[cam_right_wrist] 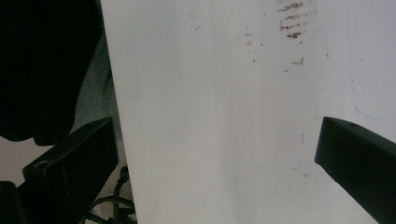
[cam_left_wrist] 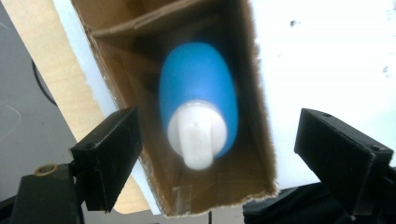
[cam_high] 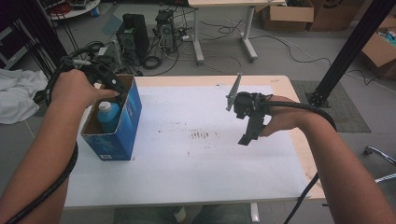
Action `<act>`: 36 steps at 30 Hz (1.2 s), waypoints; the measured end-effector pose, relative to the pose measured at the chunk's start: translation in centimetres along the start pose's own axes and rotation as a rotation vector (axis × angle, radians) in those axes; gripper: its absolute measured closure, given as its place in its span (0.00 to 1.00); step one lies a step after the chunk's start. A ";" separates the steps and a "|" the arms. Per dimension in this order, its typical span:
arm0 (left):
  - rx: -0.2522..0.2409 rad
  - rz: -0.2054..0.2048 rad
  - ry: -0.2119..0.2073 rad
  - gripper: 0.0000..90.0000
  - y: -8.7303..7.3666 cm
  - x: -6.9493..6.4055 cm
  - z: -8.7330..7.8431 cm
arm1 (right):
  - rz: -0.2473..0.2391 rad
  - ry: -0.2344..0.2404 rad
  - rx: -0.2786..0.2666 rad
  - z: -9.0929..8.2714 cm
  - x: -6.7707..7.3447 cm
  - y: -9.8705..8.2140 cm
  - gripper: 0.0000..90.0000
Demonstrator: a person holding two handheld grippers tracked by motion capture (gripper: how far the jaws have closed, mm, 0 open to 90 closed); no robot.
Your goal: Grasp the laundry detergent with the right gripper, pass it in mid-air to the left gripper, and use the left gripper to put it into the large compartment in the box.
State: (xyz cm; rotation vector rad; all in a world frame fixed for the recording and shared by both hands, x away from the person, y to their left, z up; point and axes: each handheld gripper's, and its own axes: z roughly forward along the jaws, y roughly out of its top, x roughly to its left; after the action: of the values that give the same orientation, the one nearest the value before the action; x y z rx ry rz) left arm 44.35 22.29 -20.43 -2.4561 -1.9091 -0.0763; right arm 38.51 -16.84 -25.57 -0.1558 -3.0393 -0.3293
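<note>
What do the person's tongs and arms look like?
Both tongs are black. The left tongs have two blocky, square-ended jaws, and so do the right tongs. A thick black cable trails along each forearm. The right tongs carry a grey three-cornered plate on top. Both forearms are bare, with no sleeves or gloves in sight.

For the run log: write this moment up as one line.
left claw: open, above blue plastic bottle with white cap | bottle: inside blue cardboard box | right claw: open, empty, over white table
</note>
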 end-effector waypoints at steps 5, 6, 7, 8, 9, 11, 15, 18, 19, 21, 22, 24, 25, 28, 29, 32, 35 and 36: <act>-0.012 0.016 0.001 0.16 0.1 -0.4 -1.5 | -0.002 0.000 -0.001 0.0 -0.1 0.0 0.00; -0.016 0.016 -0.001 0.16 0.1 -0.4 -1.7 | -0.001 0.002 -0.002 0.0 -0.1 0.0 0.00; -0.020 0.014 -0.001 0.16 0.1 -0.5 -1.9 | 0.000 0.001 -0.001 0.1 -0.1 0.1 0.00; -0.022 0.021 0.003 0.16 0.1 -0.5 -2.2 | 0.000 0.001 -0.001 0.1 -0.1 0.1 0.00; -0.024 0.024 0.003 0.16 0.1 -0.5 -2.3 | 0.002 0.003 0.000 0.1 -0.1 0.1 0.00; -0.029 0.030 0.000 0.16 0.1 -0.7 -2.7 | 0.004 0.004 0.003 0.2 -0.1 0.1 0.00; -0.011 0.082 0.018 0.09 0.2 -1.2 -3.0 | 0.005 0.005 0.002 0.2 -0.2 0.0 0.00; -0.009 0.115 0.009 0.08 0.2 -1.7 -3.3 | 0.010 0.005 0.000 0.2 -0.1 0.0 0.00; -0.009 0.125 0.008 0.08 0.2 -1.9 -3.4 | 0.011 0.005 0.001 0.1 -0.1 -0.1 0.00; -0.010 0.143 0.008 0.07 0.3 -2.3 -3.5 | 0.013 0.003 0.001 0.1 0.0 -0.1 0.00; -0.012 0.158 0.008 0.06 0.4 -2.6 -3.6 | 0.013 0.003 0.001 0.1 0.0 -0.2 0.00; -0.021 0.211 0.042 0.06 0.5 -3.4 -3.8 | 0.018 0.001 0.005 0.0 0.0 -0.3 0.00; -0.031 0.241 0.050 0.06 0.5 -3.8 -4.0 | 0.018 0.000 0.007 -0.1 0.1 -0.3 0.00; -0.030 0.360 0.034 0.04 0.5 -5.5 -4.0 | 0.020 -0.002 0.012 -0.3 0.1 -0.4 0.00; -0.032 0.382 0.034 0.02 0.5 -6.0 -4.0 | 0.020 -0.002 0.015 -0.4 0.1 -0.4 0.00; -0.039 0.477 0.033 0.00 0.3 -7.7 -4.1 | 0.025 -0.003 0.020 -0.6 0.1 -0.5 0.00; -0.043 0.547 0.040 0.00 0.2 -9.3 -4.2 | 0.027 -0.003 0.027 -0.8 0.0 -0.5 0.00; -0.045 0.566 0.037 0.00 0.1 -9.7 -4.2 | 0.029 -0.001 0.029 -0.8 0.0 -0.5 0.00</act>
State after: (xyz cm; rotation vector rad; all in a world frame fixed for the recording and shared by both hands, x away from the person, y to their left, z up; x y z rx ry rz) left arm 41.99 12.62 -16.83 -2.8904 -1.1437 -0.1465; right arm 38.52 -17.47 -24.89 -0.1988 -3.0379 -0.2835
